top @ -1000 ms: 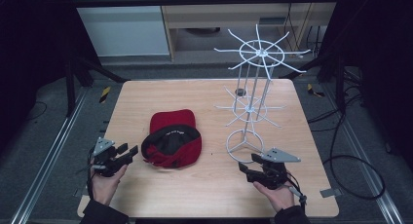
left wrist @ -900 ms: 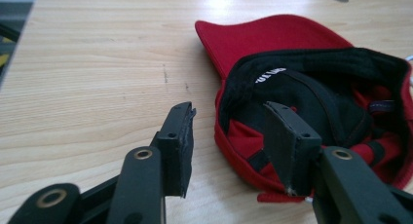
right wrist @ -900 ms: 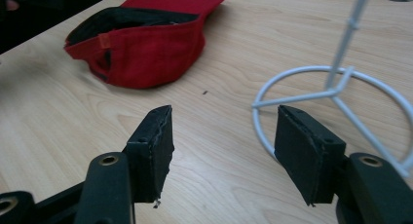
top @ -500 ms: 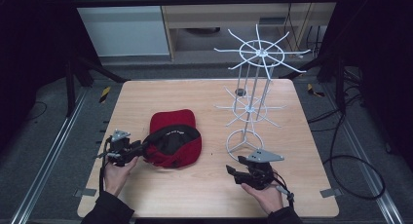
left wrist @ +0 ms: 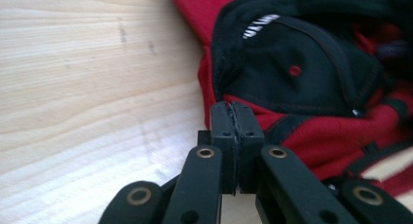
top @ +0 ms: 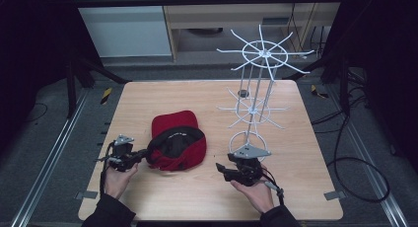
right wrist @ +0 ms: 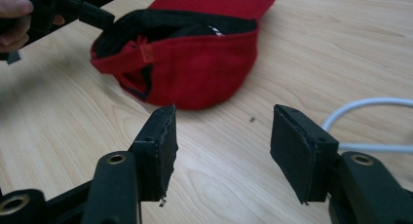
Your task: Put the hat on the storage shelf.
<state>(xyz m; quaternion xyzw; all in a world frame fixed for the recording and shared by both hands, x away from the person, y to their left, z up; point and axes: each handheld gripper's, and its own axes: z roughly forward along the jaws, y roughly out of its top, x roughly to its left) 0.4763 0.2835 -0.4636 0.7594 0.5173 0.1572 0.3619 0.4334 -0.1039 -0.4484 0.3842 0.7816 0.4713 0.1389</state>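
Nearest the person, the right gripper (top: 223, 169) sits with its jaws wide apart and nothing between them, aimed at the red cap (top: 176, 142) mid-table. The left gripper (top: 143, 153) has just snapped closed, pinching the cap's rim at its left edge. Farther back on the table (top: 197, 96) stands a white wire rack (top: 256, 101).

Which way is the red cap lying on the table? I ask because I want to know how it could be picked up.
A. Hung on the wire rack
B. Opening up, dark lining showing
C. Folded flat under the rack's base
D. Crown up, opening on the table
B: the red cap lies with its opening up, its black lining showing, on the table beside the wire rack.
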